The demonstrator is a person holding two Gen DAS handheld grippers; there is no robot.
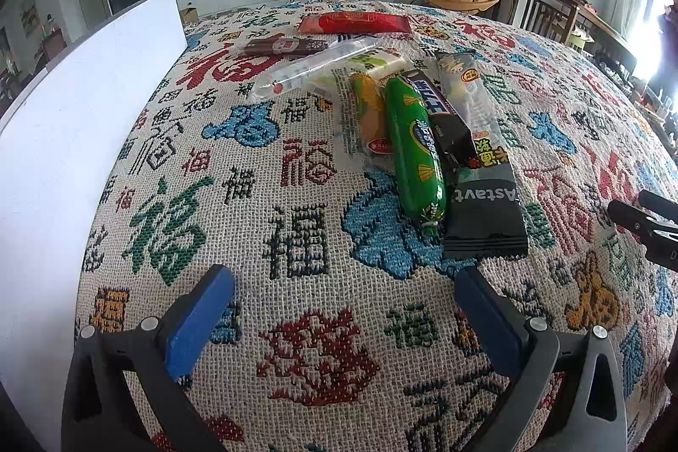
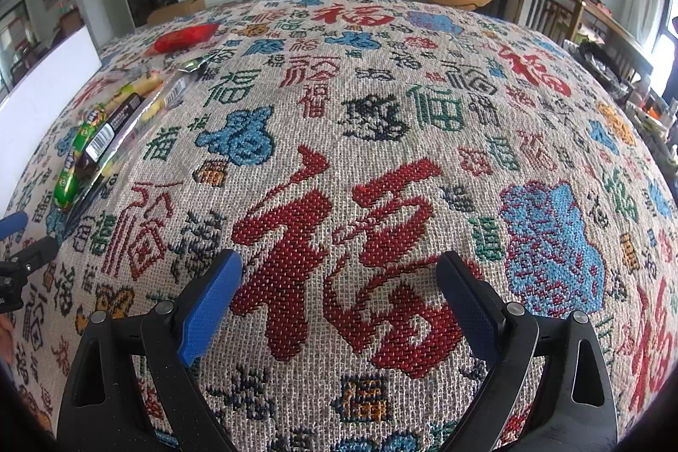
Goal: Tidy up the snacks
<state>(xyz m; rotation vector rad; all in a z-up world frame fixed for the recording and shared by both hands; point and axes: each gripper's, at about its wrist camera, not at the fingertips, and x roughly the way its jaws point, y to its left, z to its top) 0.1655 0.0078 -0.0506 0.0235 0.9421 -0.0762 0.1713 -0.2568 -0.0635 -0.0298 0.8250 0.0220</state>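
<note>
both grippers agape above tablecloth, snacks ahead

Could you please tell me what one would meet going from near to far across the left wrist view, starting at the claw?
Left claw → black packet → green sausage → clear wrapped bar → brown packet → red packet at the far side of the cloth.
</note>
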